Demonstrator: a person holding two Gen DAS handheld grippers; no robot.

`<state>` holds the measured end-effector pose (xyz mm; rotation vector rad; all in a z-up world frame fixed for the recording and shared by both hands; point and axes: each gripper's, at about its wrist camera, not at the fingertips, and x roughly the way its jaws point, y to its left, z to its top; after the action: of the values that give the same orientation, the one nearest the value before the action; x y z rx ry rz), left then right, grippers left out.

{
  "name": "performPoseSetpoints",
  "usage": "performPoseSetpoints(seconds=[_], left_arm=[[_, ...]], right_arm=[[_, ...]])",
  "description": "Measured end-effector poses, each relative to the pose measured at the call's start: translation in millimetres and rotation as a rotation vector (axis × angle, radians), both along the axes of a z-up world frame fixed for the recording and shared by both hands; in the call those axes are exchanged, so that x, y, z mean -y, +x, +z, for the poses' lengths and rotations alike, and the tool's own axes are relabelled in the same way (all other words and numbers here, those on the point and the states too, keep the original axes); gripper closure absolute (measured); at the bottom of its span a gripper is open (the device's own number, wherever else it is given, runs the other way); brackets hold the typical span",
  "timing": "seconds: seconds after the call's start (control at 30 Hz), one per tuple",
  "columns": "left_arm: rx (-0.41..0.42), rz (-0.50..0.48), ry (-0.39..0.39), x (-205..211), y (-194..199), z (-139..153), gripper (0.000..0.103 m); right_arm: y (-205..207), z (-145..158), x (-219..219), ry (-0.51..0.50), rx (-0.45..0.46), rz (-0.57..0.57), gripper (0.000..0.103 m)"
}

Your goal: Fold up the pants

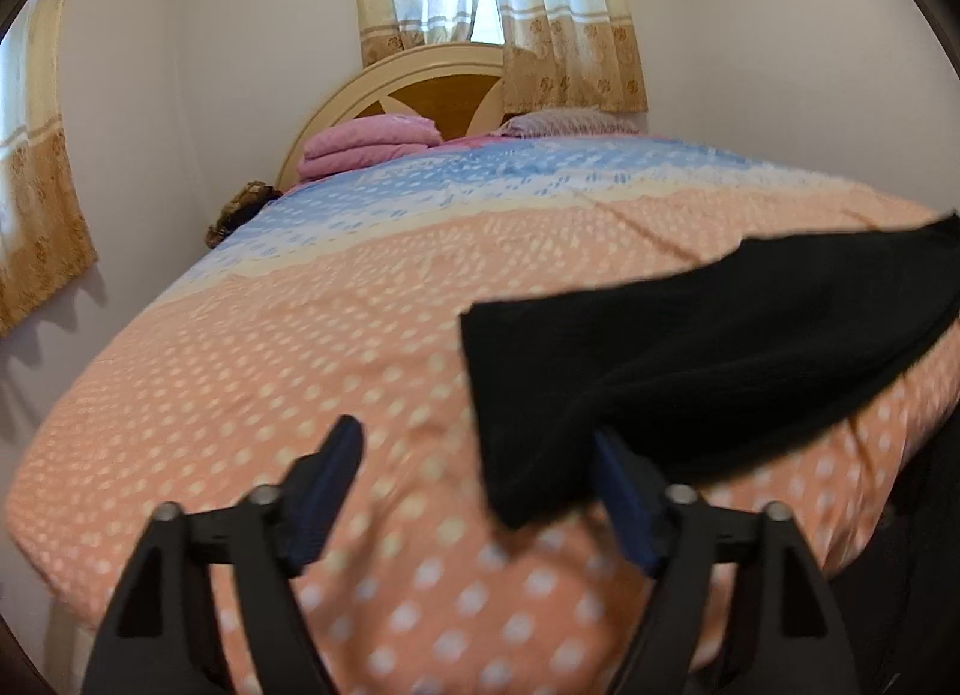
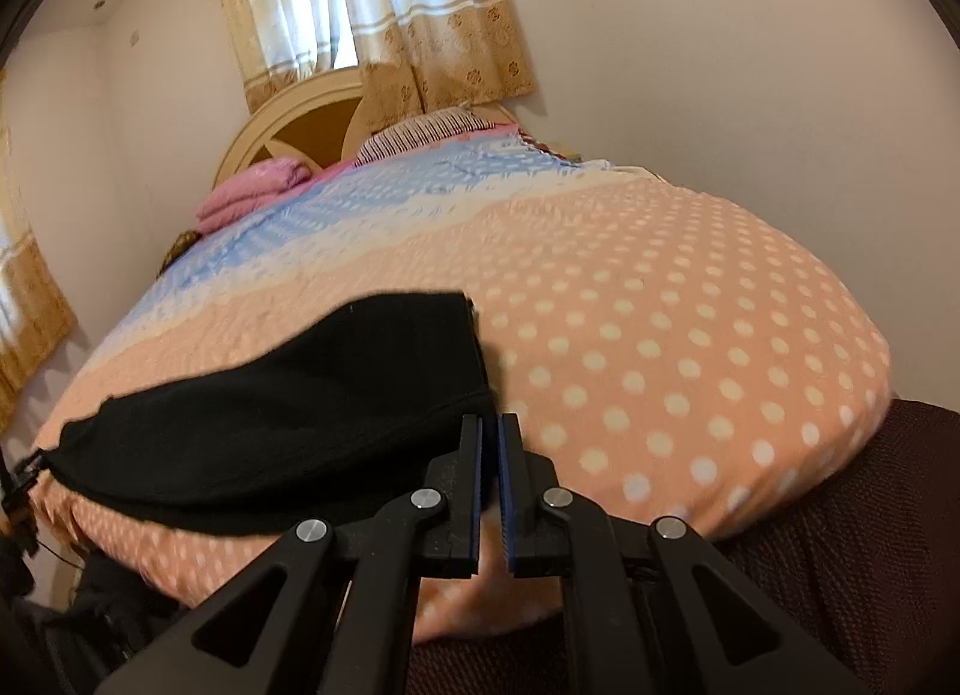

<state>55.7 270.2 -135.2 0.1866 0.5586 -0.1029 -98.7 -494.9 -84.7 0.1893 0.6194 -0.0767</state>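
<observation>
On bedspread (image 2: 660, 305): black pants (image 2: 288, 395) folded flat; left gripper (image 1: 474, 455) spread (blurred), right gripper (image 2: 489, 431) nearly closed, empty.

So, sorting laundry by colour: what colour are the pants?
Black, plain; the pants show best in the right wrist view.

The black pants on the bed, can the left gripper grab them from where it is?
Probably yes. The left gripper is open, and the near edge of the black pants hangs right between its fingers, over the dotted bedspread. Nothing blocks it; it likely only needs to close.
</observation>
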Motion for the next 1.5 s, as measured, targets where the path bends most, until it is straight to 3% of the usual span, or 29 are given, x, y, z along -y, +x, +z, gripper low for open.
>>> performPoseSetpoints(seconds=[0.17,0.27,0.4,0.43,0.47,0.53,0.63,0.8,1.0,1.13,1.23,1.3,1.4,1.43,1.5], left_arm=[[-0.03,0.068,0.032,-17,-15,-12,0.022],[-0.031,0.144,-0.071,-38,-20,-10,0.022],[0.011,0.169,-0.239,-50,-22,6,0.022],[0.009,0.164,-0.27,-49,-18,11,0.022],[-0.001,0.155,-0.297,-46,-13,16,0.023],[-0.033,0.135,-0.325,-38,2,21,0.024],[-0.09,0.095,-0.362,-21,33,22,0.033],[-0.22,0.077,-0.359,3,82,6,0.06],[-0.262,0.123,-0.314,17,108,-2,0.059],[-0.279,0.152,-0.274,19,118,-1,0.055],[-0.277,0.163,-0.271,19,119,-3,0.055],[-0.269,0.176,-0.283,18,120,-6,0.049],[-0.256,0.193,-0.339,10,118,-11,0.047],[-0.254,0.192,-0.34,11,119,-10,0.047],[-0.248,0.193,-0.342,11,118,-10,0.047]], right_arm=[[-23,10,8,-0.02,0.029,-0.059,0.097],[-33,22,4,-0.016,0.066,-0.077,0.097],[-24,42,-37,-0.051,0.094,0.022,0.092],[-19,46,-52,-0.063,0.096,0.065,0.078],[-12,50,-66,-0.067,0.099,0.103,0.058],[-2,53,-93,-0.06,0.117,0.178,0.045],[27,48,-146,-0.058,0.099,0.277,0.045],[71,21,-250,-0.074,0.008,0.473,0.046],[80,-22,-387,-0.222,-0.068,0.788,0.046],[82,-46,-434,-0.317,-0.087,0.868,0.047],[83,-54,-454,-0.375,-0.083,0.873,0.057],[80,-58,-459,-0.415,-0.086,0.873,0.061],[77,-65,-461,-0.468,-0.09,0.879,0.067],[75,-65,-458,-0.49,-0.086,0.875,0.076],[72,-62,-455,-0.493,-0.071,0.874,0.085]])
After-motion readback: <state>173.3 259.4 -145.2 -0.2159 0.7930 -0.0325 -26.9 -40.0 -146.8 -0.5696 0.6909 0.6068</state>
